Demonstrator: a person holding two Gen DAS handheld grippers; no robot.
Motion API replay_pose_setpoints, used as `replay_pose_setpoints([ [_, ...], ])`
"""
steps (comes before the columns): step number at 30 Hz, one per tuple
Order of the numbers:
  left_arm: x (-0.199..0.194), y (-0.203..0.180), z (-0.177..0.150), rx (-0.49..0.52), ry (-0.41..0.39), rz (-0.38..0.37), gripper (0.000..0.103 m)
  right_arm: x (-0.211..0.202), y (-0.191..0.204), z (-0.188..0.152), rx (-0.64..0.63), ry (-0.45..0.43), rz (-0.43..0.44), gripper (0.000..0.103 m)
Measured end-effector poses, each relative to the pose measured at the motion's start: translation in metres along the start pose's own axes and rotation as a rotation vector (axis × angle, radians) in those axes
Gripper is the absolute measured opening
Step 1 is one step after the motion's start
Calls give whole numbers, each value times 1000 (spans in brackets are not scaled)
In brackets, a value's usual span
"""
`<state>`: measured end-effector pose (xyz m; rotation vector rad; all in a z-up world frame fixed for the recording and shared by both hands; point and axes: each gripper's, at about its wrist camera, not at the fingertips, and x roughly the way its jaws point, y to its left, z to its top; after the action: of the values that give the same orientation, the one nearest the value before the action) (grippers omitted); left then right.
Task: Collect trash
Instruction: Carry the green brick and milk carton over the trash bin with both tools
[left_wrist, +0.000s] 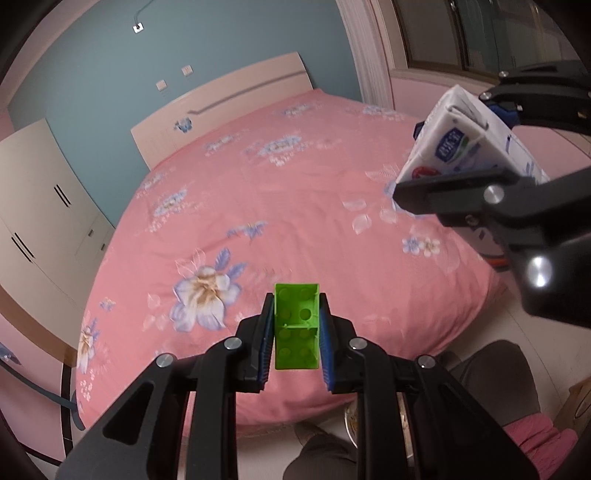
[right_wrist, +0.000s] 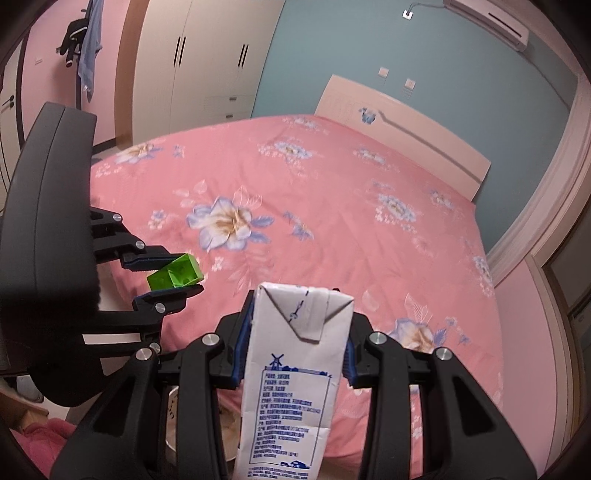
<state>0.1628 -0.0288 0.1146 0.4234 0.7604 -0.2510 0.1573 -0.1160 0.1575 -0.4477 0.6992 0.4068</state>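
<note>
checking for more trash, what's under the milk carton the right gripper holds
Under the milk carton, clamped in the right gripper, only the pink floral bedspread shows; a pale round container sits partly hidden, contents unclear.

milk carton (right_wrist: 291, 373) — print blurred, unreadable

The milk carton (right_wrist: 291, 376) runs off the bottom edge of the right wrist view, its lower end unseen, and its small blue print is too fine to read. In the left wrist view the right gripper (left_wrist: 476, 147) covers much of that carton, logo only partly showing. The green block (left_wrist: 297, 326) has both side faces hidden behind blue pads (left_wrist: 266, 343). Below the bed (right_wrist: 332, 221), a round container (right_wrist: 173, 424) peeks between the gripper arms, contents unclear. Something pink (left_wrist: 535, 439) is cut off bottom right.
</note>
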Motion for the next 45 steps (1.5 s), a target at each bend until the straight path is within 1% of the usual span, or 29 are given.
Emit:
replay_pose_setpoints([
  [8,30,-13,-30,14,82,-32,24,32,13,-28,10,78,42,40],
  [19,63,-25,-72,-10,176,-83,24,78,36,-72,9,197,93,40],
  [34,105,-39,-124,-44,284,-161,24,135,59,-125,42,326,171,40],
  [45,141,-57,-165,-59,379,-197,24,179,75,-172,82,414,227,40],
])
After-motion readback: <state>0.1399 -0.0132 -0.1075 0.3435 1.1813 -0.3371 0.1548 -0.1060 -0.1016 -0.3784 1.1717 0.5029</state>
